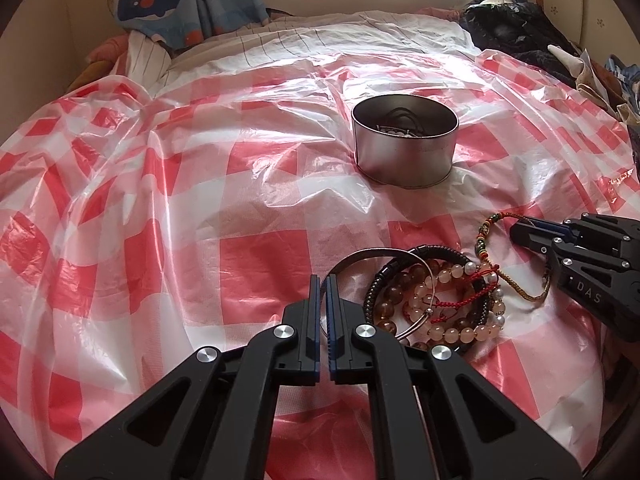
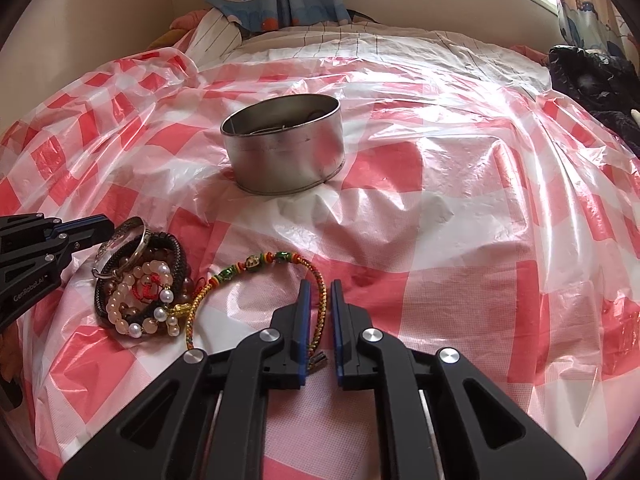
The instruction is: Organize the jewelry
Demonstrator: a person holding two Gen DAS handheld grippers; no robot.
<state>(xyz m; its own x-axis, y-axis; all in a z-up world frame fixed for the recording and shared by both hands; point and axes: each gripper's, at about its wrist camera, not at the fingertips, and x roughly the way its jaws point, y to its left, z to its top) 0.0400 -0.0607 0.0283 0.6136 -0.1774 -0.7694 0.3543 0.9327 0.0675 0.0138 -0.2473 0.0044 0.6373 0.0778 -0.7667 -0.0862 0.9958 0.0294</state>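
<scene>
— While straddling the braided bracelet (image 2: pixel 256 262), partly open: right gripper (image 2: pixel 320 285), one finger either side of the cord, not clamped on it as far as can be told.

— Long axis of that cord?

— Running along the fingers, from the frayed end back near the gripper body out past the tips. Then curving left through the green and yellow beads toward the pile of bead bracelets (image 2: pixel 140 292). Possibly tangled there; hard to tell.

— And the left gripper (image 1: pixel 324 280)?

— Almost fully closed, seemingly pinching the near edge of the silver bangle (image 1: pixel 402 335), with the bangle tilted up against the pile.

— Destination?

— Round metal tin (image 1: pixel 404 156), upright on the checked plastic sheet (image 1: pixel 200 200), well beyond both tools. Ahead and to the right of the left one, ahead and to the left of the right one. About equally far for either, by the look of it.

— Contents?

— Dark looped cords and a few pale beads at the bottom; too shadowed to name more.

— Next move, then?

— Probably closing on the cord, lifting straight up, carrying forward and left over the rim. Worth watching for snagging on the red-thread and pearl strands beside it. For the left, lifting the bangle clear of the black woven band (image 1: pixel 440 250) first.
</scene>
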